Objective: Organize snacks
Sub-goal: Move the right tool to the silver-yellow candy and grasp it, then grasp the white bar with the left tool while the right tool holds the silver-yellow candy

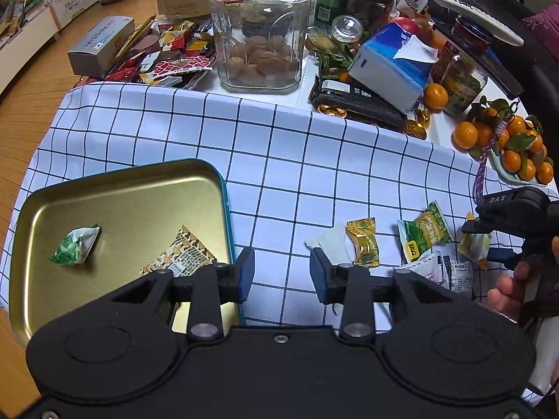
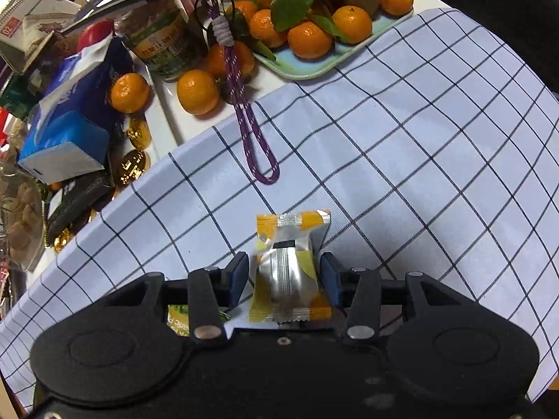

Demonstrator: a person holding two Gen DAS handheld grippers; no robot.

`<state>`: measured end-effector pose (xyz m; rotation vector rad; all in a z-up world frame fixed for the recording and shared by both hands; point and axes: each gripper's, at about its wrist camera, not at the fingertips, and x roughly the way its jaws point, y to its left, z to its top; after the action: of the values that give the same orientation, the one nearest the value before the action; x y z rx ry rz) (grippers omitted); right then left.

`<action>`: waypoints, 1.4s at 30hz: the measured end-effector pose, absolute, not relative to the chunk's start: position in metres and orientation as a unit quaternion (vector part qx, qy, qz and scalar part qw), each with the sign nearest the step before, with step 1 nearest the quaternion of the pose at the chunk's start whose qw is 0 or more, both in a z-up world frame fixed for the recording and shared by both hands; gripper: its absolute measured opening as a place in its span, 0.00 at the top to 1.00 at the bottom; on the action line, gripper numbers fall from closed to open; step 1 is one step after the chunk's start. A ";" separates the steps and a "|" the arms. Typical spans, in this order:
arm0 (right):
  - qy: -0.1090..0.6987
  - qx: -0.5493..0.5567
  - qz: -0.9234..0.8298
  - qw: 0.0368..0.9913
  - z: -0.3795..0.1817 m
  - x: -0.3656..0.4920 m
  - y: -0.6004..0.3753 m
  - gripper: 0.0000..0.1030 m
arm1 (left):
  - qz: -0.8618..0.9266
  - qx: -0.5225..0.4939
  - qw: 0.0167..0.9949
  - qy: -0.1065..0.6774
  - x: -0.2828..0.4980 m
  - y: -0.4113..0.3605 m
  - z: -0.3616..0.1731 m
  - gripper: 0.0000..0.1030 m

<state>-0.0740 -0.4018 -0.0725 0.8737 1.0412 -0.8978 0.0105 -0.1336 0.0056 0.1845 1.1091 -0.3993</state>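
Note:
A gold tin tray (image 1: 115, 188) lies at the left on the checked cloth (image 1: 297, 160), holding a green-and-white candy (image 1: 75, 244) and a brown patterned packet (image 1: 185, 255). My left gripper (image 1: 281, 276) hangs open over the cloth beside the tray's right edge, with nothing between its fingers. To its right lie a yellow candy (image 1: 363, 242), a green packet (image 1: 424, 234) and several white wrappers. My right gripper (image 2: 284, 272), also in the left wrist view (image 1: 484, 242), stands open astride a silver candy with yellow-orange ends (image 2: 291, 230). A thin gap shows beside each pad.
Behind the cloth stand a glass jar of walnuts (image 1: 260, 35), a blue tissue pack (image 1: 391, 66), a heap of snack packets (image 1: 164, 59) and gold foil coins (image 2: 134, 167). A plate of mandarins (image 2: 314, 28) and a purple cord loop (image 2: 251, 132) lie ahead of the right gripper.

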 end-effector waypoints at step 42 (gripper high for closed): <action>0.490 0.352 -0.383 0.700 -0.021 -0.184 -0.344 0.65 | -0.190 0.041 0.790 0.581 0.007 -0.173 -0.035 0.57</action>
<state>-0.1837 -0.3435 -0.0212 0.7841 1.0919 -0.8527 0.0070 -0.1725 -0.0346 0.0884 1.2512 -0.4096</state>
